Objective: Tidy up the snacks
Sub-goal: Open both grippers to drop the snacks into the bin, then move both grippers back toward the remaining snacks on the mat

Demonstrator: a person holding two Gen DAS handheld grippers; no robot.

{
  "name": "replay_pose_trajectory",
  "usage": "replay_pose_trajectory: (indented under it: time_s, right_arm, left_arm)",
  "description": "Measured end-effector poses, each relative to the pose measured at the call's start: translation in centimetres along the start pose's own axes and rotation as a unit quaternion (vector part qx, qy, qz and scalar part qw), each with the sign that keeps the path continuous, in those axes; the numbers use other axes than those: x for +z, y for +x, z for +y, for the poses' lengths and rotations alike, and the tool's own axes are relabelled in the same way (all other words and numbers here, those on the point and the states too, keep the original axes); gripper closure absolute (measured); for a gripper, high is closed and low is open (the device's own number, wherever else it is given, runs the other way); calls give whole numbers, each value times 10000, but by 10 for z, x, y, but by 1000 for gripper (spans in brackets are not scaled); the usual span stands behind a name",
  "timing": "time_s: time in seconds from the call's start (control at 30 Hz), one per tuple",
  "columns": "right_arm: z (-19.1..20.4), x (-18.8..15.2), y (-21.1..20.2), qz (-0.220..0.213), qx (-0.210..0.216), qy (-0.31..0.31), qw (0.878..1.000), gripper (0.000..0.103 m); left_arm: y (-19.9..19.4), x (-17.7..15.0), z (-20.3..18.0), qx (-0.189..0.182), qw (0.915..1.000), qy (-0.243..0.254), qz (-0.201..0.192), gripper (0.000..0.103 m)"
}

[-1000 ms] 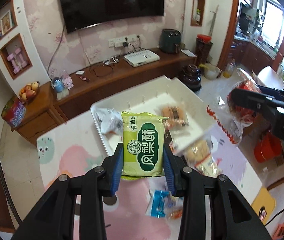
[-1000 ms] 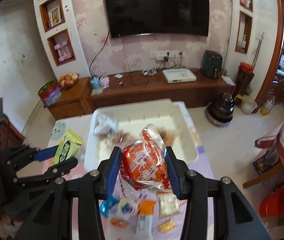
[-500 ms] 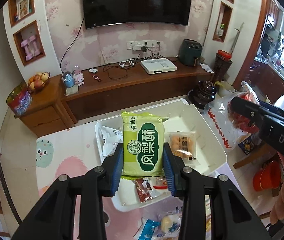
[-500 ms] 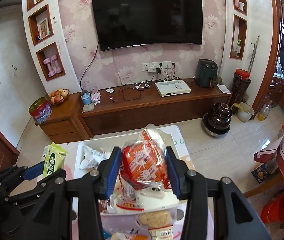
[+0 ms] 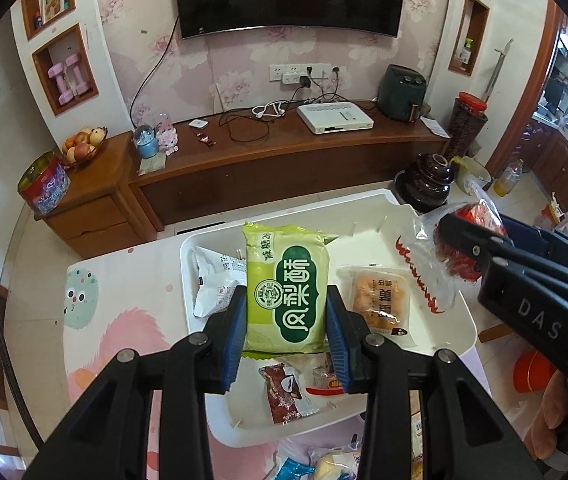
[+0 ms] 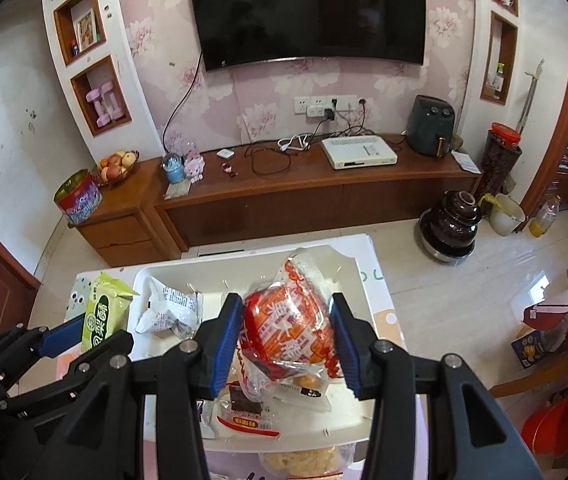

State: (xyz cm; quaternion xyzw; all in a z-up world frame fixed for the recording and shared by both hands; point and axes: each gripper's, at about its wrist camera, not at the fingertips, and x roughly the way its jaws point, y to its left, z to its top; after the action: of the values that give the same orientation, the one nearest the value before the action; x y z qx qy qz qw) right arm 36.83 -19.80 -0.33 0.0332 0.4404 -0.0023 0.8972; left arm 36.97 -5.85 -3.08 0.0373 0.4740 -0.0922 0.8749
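You are handling two light, crushable packets — grip their flat sides gently. Your left gripper (image 5: pixel 287 330) is clamping the green pastry packet (image 5: pixel 287 286) at its lower half, above the white tray (image 5: pixel 461 334). Your right gripper (image 6: pixel 287 346) is pinching the red-and-clear snack bag (image 6: pixel 288 326) mid-body — slippery film — over that tray.

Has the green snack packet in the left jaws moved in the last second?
Yes. The green snack packet has travelled forward, from the pink table to above the white tray.
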Motion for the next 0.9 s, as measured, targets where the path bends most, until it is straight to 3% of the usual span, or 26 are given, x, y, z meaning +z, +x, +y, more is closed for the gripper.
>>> replay_pose_trajectory:
  time_s: [0.23, 0.3, 0.37, 0.47, 0.9]
  right_arm:
    - [1, 1, 19, 171, 132, -101, 9997, 56]
    - [0, 2, 24, 270, 218, -126, 9993, 53]
    - [1, 2, 26, 298, 292, -148, 9990, 54]
    - [4, 2, 28, 292, 325, -228, 9988, 53]
    - [-8, -6, 27, 450, 465, -40, 9979, 52]
  left_arm:
    - [12, 1, 1, 109, 9999, -101, 82, 65]
    - [11, 1, 1, 141, 9998, -144, 38, 54]
    - [10, 1, 3, 207, 9996, -202, -32, 29]
    - [8, 1, 5, 309, 9992, -259, -81, 16]
    - [-3, -19, 7, 491, 9984, -292, 20, 15]
